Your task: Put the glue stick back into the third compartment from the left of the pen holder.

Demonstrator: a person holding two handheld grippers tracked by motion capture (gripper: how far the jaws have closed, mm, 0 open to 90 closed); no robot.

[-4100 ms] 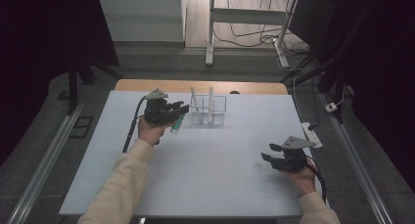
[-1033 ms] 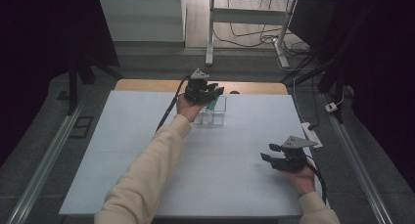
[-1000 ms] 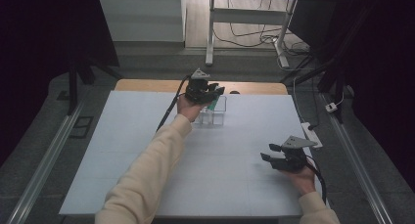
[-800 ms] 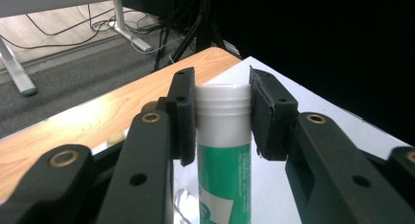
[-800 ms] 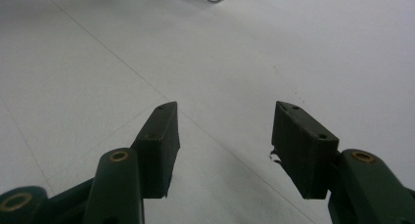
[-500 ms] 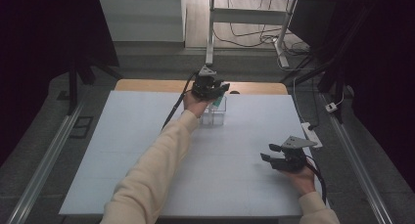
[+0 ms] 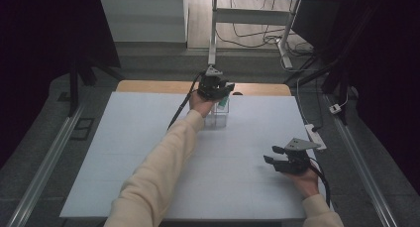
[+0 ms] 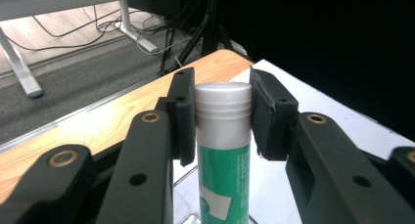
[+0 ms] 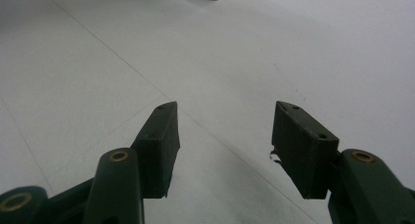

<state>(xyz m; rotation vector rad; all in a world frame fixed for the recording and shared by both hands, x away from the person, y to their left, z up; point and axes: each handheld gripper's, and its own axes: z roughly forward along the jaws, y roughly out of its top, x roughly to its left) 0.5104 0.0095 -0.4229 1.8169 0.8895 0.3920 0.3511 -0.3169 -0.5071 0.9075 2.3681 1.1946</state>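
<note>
Glue stick, clamped between the left gripper's jaws, now hangs over the clear holder; right gripper's jaws gape empty.

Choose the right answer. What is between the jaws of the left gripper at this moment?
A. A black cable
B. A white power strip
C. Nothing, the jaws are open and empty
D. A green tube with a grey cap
D: in the left gripper view the left gripper has its jaws pressed on both sides of the grey cap of the green tube.
</note>
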